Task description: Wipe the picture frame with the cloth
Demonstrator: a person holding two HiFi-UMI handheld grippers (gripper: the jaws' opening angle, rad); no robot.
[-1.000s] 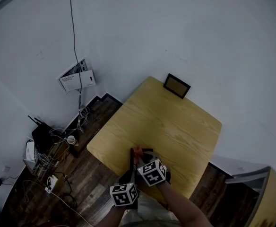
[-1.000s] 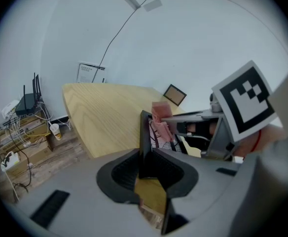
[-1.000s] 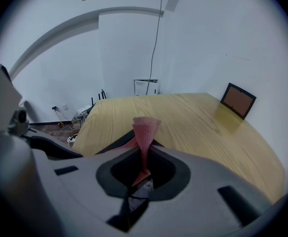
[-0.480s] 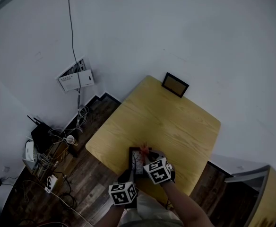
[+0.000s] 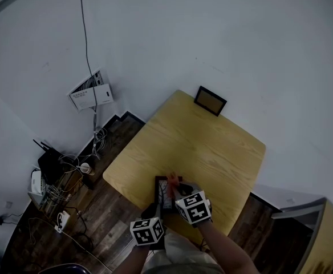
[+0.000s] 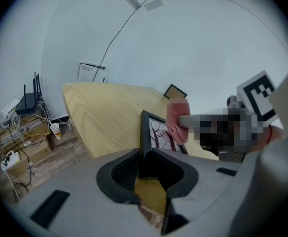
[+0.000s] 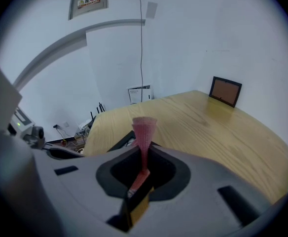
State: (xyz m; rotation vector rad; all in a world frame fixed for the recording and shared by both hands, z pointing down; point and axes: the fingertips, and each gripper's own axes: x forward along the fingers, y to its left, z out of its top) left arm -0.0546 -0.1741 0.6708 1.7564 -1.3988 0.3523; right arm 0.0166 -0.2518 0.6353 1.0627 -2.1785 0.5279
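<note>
In left hand-held gripper (image 6: 145,158), picture frame (image 6: 157,134)

cloth (image 6: 176,118) at picture frame (image 6: 157,133), above table (image 6: 104,112)

Past the held picture frame (image 5: 165,193), the table (image 5: 212,147) lies open up to a second frame (image 5: 210,101).

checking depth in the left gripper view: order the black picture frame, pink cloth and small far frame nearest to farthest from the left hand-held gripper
1. picture frame: clamped in the left hand-held gripper itself, centre.
2. pink cloth: just beyond, at that frame's upper right.
3. small far frame: at the far edge of the table.
</note>
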